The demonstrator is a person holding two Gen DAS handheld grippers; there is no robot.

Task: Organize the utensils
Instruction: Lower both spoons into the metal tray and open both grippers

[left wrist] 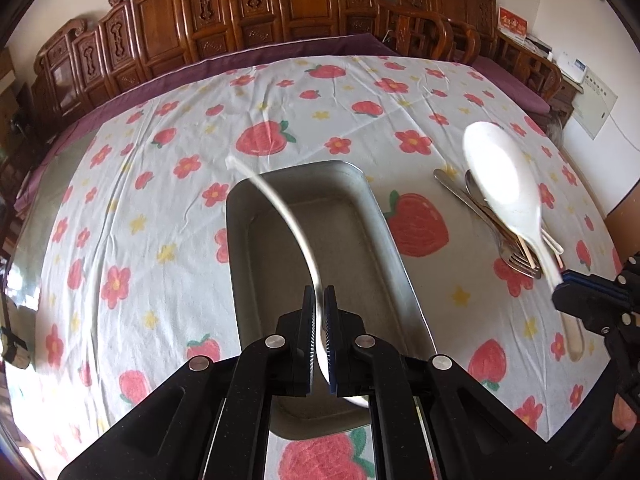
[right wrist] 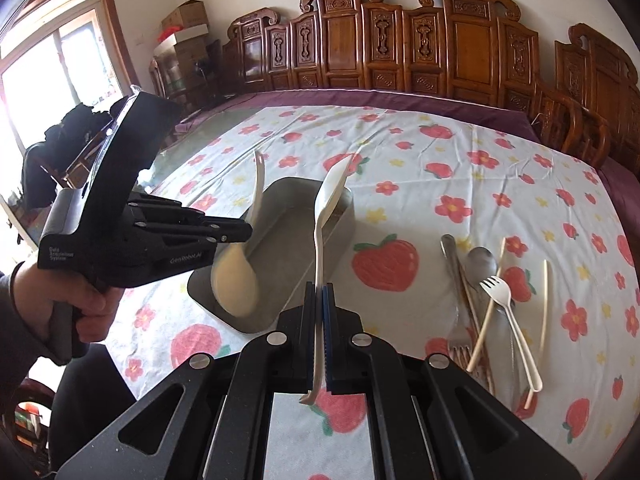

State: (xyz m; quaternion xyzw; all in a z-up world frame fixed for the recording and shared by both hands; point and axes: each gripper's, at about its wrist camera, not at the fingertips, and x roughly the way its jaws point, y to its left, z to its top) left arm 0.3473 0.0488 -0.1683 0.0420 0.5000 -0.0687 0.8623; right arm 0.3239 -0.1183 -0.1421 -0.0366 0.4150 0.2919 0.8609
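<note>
Strawberry-print tablecloth point(right wrist: 420, 184) w/ steel tray point(left wrist: 376, 216) at centre: left gripper point(left wrist: 319, 312) pinches cream ladle point(right wrist: 236, 280) over tray, right gripper point(right wrist: 319, 300) pinches white rice paddle point(left wrist: 502, 172) beside it; mid-transfer, next likely lower & release both into tray.

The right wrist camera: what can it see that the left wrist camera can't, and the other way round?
Only the right wrist view shows the person's hand holding the left gripper from outside, a window, stacked boxes and the white plastic fork.

Only the left wrist view shows the wall panel and a red sign.

Both show the metal tray, the strawberry tablecloth, the utensil pile, carved wooden chairs, and a white spoon clamped in each gripper.
</note>
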